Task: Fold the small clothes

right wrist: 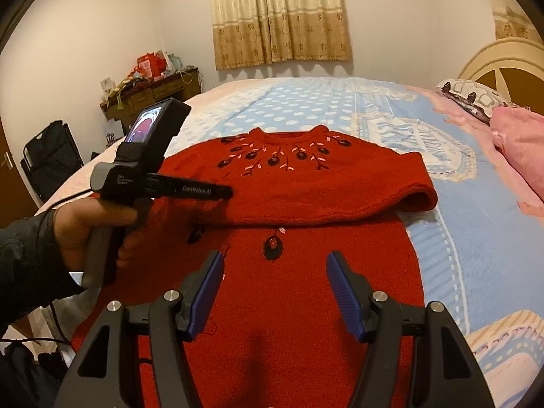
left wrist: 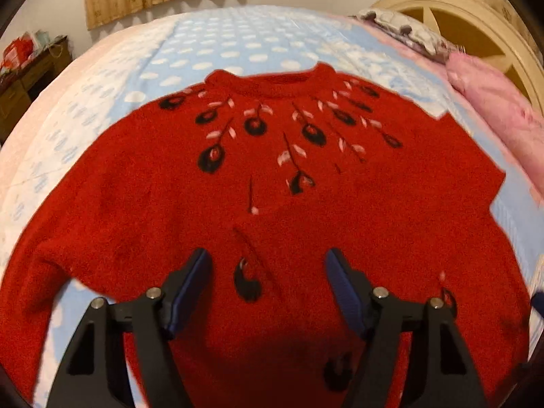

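A red knitted sweater [left wrist: 170, 187] with black and pink flower embroidery lies flat on the bed, collar away from me. In the right wrist view the sweater [right wrist: 306, 289] has its right sleeve [right wrist: 340, 200] folded across the chest. My left gripper [left wrist: 268, 265] hovers over the sweater's middle, jaws apart, nothing between the blue pads. In the right wrist view a hand [right wrist: 78, 224] holds the left gripper [right wrist: 217, 191] over the sweater's left side. My right gripper [right wrist: 275, 260] stands open above the lower body of the sweater, holding nothing.
The bed sheet [right wrist: 289, 105] is light blue with white dots. Pink pillows [right wrist: 520, 136] and a cream headboard [right wrist: 503, 68] lie to the right. A cluttered wooden dresser [right wrist: 153, 91] and a dark chair [right wrist: 51, 156] stand beyond the bed's left side.
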The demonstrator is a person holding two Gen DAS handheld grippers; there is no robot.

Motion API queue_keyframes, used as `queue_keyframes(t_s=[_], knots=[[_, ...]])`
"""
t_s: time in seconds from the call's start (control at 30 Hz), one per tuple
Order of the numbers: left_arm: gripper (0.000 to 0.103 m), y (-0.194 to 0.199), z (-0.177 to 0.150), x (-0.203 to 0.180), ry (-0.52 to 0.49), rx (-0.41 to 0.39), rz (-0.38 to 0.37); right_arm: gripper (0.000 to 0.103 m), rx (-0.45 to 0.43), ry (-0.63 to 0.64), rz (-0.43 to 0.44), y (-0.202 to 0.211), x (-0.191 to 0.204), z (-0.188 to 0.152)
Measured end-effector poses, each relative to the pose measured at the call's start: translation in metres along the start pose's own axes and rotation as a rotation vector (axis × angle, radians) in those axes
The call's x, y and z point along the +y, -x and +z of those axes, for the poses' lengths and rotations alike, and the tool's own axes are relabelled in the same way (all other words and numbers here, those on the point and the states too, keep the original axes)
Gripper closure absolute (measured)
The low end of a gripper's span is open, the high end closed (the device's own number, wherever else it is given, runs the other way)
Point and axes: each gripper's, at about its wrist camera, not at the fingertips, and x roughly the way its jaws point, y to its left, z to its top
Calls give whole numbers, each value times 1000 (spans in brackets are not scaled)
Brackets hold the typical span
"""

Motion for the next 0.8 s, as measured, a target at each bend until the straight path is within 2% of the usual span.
queue_keyframes(t_s=[0.03,0.07,0.13,0.2,0.3,0.53,0.67,0.8], knots=[[59,3,0,0,9,-14,-17,39,-5,-3,0,0,-1,-1],[79,3,2,0,5,-5,-36,39,-8,-3,-2,1,-1,-2],[95,10,5,1,6,-11,-51,39,-9,-4,-7,0,-2,-3],[95,21,9,2,-21,-35,-55,39,-9,-22,-9,-1,-6,-4],[95,40,16,12,-7,-64,-71,39,-4,-44,-8,-2,-10,-4],[95,81,38,44,18,-149,-39,39,-5,-34,2,-3,-8,-7],[95,90,41,69,46,-164,-9,39,3,-27,5,-6,-6,-10],[95,78,39,89,73,-138,31,39,14,-28,4,-9,-6,-12]])
